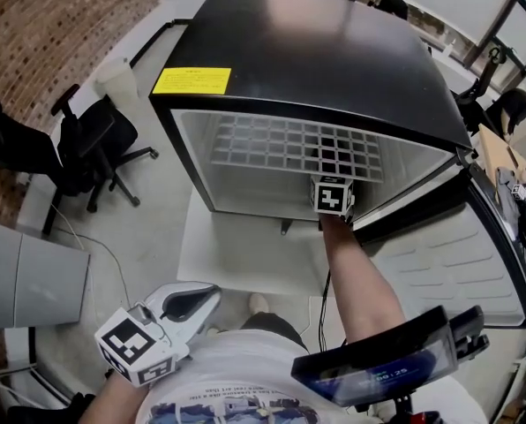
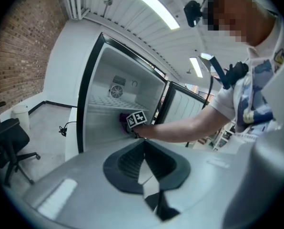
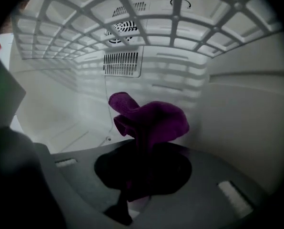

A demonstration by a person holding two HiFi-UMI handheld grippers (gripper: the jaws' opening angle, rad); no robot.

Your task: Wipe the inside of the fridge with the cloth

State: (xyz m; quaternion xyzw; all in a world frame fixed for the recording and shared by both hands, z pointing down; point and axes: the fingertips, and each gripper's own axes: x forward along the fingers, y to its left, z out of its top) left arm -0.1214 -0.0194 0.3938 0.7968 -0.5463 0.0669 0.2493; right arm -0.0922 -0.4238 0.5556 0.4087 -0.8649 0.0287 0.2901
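Right hand-held gripper (image 3: 141, 168) sits deep inside the open black fridge (image 1: 307, 51), whose door (image 1: 448, 263) stands swung wide to the right. It is under the white wire shelf (image 1: 289, 144), with its jaws clamped shut on a purple cloth (image 3: 154, 118). The cloth bunches up past the jaw tips, near the white back wall; I cannot tell whether it touches the wall. Left hand-held gripper (image 1: 201, 297) hangs low outside the fridge, jaws closed together with nothing between them.
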